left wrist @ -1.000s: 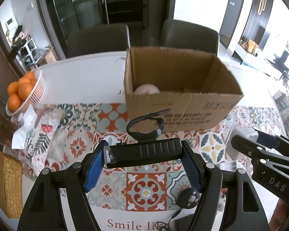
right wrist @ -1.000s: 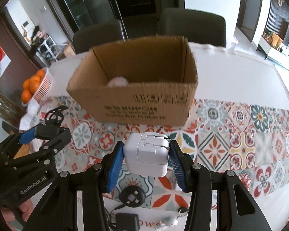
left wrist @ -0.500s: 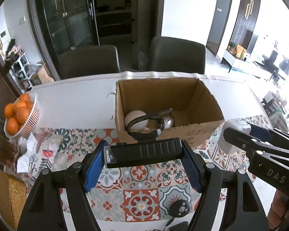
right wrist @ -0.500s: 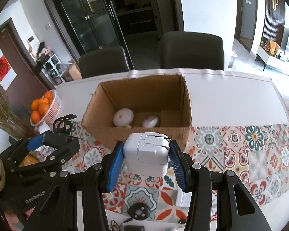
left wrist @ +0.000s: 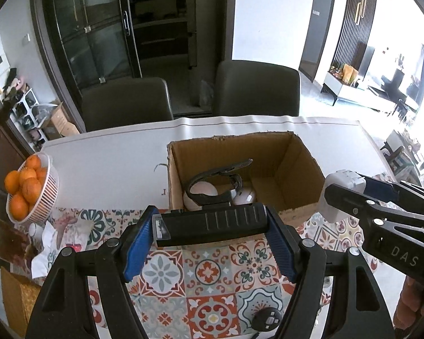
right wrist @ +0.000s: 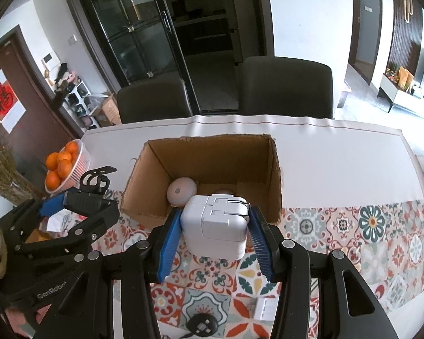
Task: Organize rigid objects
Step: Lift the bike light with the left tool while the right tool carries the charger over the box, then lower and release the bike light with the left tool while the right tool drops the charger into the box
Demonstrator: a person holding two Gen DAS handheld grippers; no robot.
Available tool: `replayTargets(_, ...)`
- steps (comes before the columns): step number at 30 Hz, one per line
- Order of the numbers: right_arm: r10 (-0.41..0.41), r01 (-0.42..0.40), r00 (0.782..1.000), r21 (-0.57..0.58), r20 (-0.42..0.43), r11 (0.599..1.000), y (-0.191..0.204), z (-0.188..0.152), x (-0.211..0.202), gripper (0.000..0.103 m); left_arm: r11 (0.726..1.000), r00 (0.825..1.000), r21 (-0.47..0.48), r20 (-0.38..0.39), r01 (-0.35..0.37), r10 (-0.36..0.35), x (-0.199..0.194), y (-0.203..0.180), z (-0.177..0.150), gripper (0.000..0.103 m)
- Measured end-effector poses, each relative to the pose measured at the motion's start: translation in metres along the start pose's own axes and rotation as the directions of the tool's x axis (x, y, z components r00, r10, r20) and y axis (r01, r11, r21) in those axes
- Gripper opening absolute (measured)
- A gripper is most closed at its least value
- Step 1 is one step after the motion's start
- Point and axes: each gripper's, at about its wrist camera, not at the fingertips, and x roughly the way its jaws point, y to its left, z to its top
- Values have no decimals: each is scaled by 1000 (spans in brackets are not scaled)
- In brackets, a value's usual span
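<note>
While both tools (left wrist: pixel 209 231) grip, box (left wrist: pixel 296 166) ahead, oranges (left wrist: pixel 24 186) aside.

Cardboard box (right wrist: pixel 212 166) at mid counter (right wrist: pixel 339 152), open upward, with two rounded objects (right wrist: pixel 181 190) side by side on its floor. Two chairs (right wrist: pixel 285 87) behind the counter's far edge. Fruit basket (right wrist: pixel 70 166) left of the box, near the counter's left edge. Patterned runner (right wrist: pixel 367 234) in front of the box. Left tongs (left wrist: pixel 209 227) above the runner before the box, right tongs (right wrist: pixel 215 227) to their right, likewise before the box. Small round device (right wrist: pixel 200 323) on the runner's near part.
</note>
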Motion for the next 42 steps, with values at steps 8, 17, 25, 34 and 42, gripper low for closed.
replayTargets(8,-5,5,1000,4,-18,1000,-5,15,17,48,1000,1000,8,-24,-1,1,19,2,15,74)
replayTargets(17,-9,11,998,22,-66,1000,-16,26,44,48,1000,996,0,-88,26,-26,53,3,26,74)
replayTargets(25,-17,22,993,41,-115,999,-25,26,69,48,1000,990,12,-138,20,-18,78,1,26,74)
replayTargets(34,-22,30,988,51,-151,998,-31,24,88,48,1000,984,10,-179,17,-15,98,1,24,71)
replayTargets(42,-26,36,983,56,-180,998,-35,20,94,49,1000,983,16,-184,3,0,100,0,20,71)
